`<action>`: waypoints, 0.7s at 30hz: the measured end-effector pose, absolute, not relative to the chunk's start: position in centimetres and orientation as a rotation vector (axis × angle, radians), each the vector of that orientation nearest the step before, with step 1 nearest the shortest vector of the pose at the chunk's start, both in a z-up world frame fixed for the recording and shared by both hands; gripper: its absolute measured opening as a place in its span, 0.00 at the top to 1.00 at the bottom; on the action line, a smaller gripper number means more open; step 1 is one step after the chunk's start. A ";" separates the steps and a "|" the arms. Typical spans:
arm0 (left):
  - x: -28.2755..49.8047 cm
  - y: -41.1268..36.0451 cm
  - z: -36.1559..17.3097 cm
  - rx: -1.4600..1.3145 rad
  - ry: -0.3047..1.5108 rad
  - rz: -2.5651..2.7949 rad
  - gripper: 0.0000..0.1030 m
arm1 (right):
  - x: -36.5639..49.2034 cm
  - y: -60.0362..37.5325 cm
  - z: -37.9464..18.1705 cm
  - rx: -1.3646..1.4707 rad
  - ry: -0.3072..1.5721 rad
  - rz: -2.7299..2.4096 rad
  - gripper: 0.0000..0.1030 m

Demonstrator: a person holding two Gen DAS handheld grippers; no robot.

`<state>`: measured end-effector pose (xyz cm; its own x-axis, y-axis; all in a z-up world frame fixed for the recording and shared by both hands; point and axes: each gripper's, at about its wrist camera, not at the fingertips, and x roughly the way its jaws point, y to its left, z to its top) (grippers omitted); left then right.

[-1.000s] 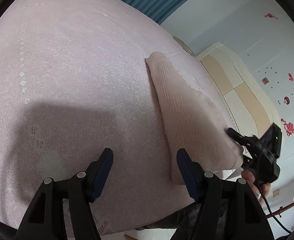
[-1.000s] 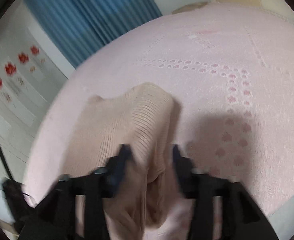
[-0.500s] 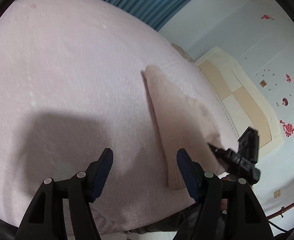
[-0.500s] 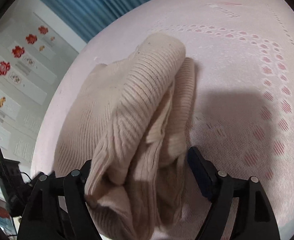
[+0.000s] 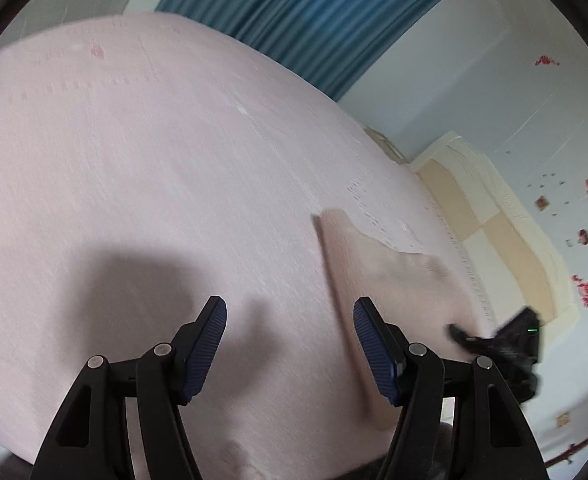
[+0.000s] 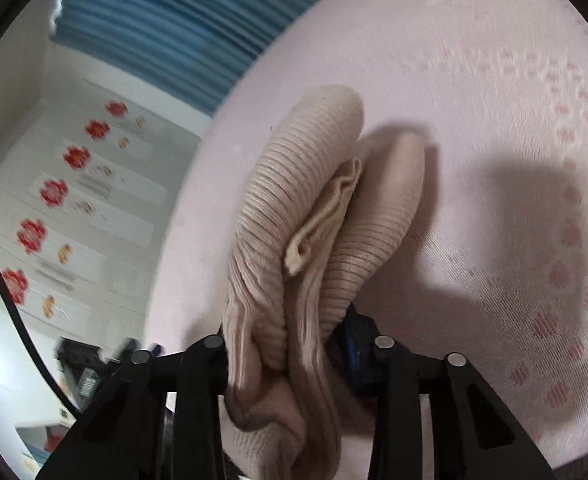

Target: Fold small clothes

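Observation:
A beige ribbed knit garment (image 6: 317,208) lies folded into a long bundle on the pink bedspread (image 6: 493,80). My right gripper (image 6: 290,332) has the bundle's near end bunched between its fingers; its jaws are closing and the blue pad (image 6: 353,344) presses into the cloth. In the left wrist view the same garment (image 5: 373,272) lies to the right. My left gripper (image 5: 289,312) hovers open over bare bedspread (image 5: 134,160) just left of it, nothing between its fingers. The right gripper's black body (image 5: 509,340) shows at the garment's near right end.
A blue curtain (image 5: 313,20) hangs behind the bed. A cream and tan headboard (image 5: 473,208) stands at the right. The wall with red flower decals (image 6: 54,192) runs along the bed's left side in the right wrist view. A patterned strip (image 6: 573,240) edges the bedspread.
The right jaws widened around the garment's bunched end, then closed on it. The left gripper rose and tilted up, so more curtain and wall show.

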<state>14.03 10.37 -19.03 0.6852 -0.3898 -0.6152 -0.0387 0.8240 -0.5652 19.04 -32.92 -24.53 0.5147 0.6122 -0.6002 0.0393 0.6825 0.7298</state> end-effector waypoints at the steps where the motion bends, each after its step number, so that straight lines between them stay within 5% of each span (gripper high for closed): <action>1: 14.4 10.5 -18.7 -0.563 0.801 -0.193 0.38 | 19.1 -33.1 -23.6 0.754 0.973 0.363 0.68; 21: 21.7 16.7 -18.0 -0.642 0.723 -0.052 0.38 | 24.9 -24.6 -6.6 0.490 0.845 0.169 0.69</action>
<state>21.67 16.72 -17.98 0.7573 -0.2592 -0.5995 -0.1699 0.8081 -0.5640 24.88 -24.59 -6.65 0.6584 0.3335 -0.6747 0.0478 0.8761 0.4797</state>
